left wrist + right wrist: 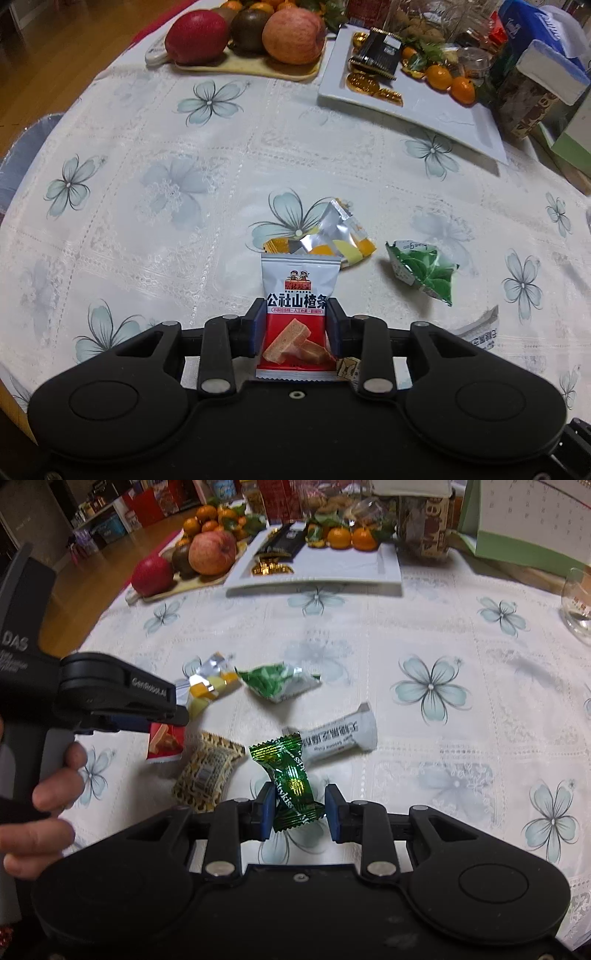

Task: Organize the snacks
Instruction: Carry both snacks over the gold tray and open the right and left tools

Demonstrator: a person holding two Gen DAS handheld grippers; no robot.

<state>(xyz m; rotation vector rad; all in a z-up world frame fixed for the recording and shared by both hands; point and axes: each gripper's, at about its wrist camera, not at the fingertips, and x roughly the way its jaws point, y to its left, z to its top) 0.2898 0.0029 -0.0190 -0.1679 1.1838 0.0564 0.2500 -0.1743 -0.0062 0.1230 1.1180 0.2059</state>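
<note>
My left gripper (295, 325) is shut on a white and red hawthorn snack packet (297, 306), held above the tablecloth; it also shows in the right wrist view (166, 742). My right gripper (299, 808) is shut on a shiny green candy (291, 782). Loose on the cloth lie a silver and orange packet (328, 236), a pale green leaf-print packet (424, 269), a white sesame bar wrapper (340, 733) and a brown patterned packet (207, 775).
A white rectangular tray (443, 114) at the back holds gold coins, a dark packet and tangerines. A board with apples (291, 37) stands to its left. Boxes and jars crowd the right edge; a glass (580, 602) stands at the far right.
</note>
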